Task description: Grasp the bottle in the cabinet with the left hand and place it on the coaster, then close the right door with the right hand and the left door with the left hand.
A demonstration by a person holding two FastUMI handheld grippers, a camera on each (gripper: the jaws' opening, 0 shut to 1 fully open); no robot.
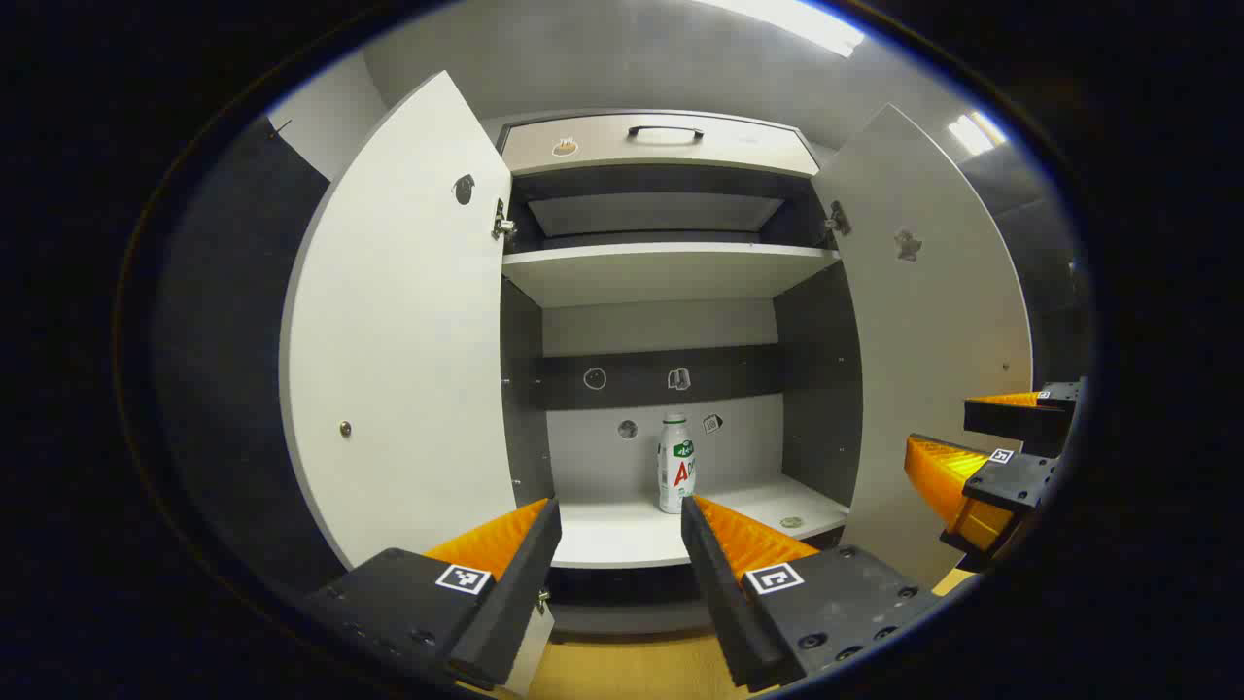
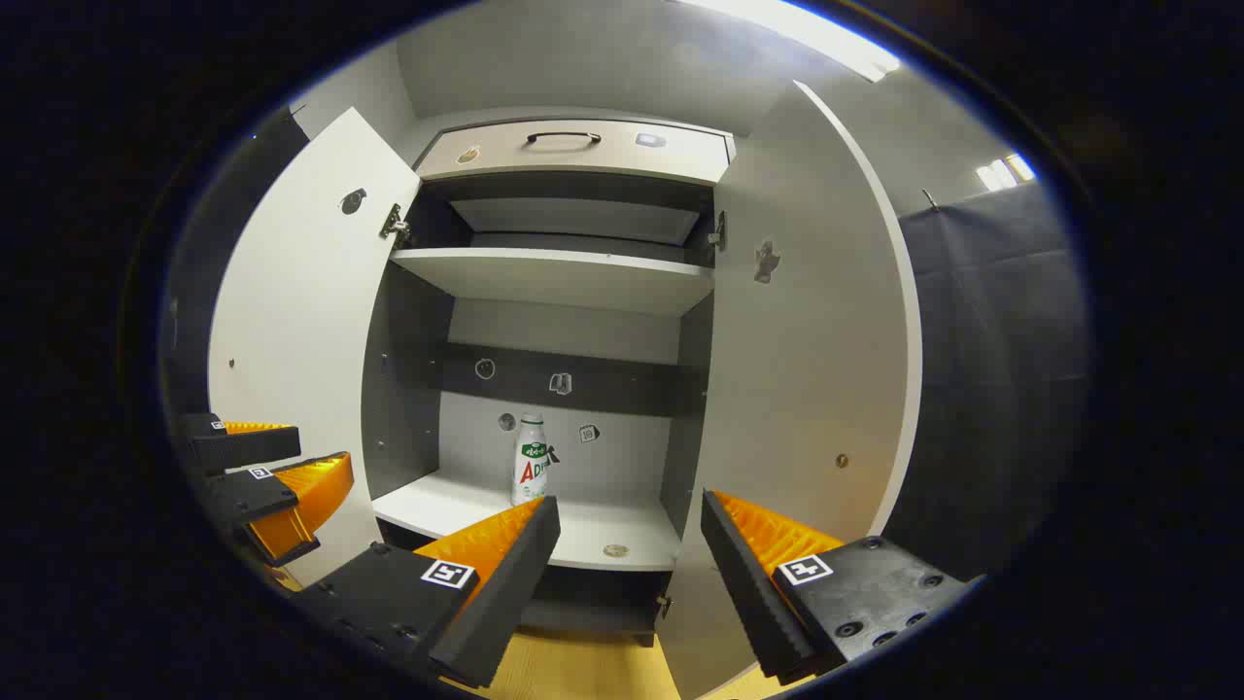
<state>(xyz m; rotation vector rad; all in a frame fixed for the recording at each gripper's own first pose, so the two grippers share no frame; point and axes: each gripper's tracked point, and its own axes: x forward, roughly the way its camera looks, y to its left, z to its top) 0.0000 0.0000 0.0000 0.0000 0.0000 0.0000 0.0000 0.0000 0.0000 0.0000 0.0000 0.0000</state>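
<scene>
Cabinet (image 1: 671, 272) doors both swung open. Bottle (image 1: 675, 465) upright on lower shelf (image 1: 622, 535), near back wall. Left gripper (image 1: 620, 530) and right gripper (image 2: 630, 530) jaws spread, holding nothing.

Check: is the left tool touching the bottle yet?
Apart. In the left gripper view the left tool is open in front of the cabinet, while the bottle stands far back on the lower shelf, bare shelf between them.
</scene>
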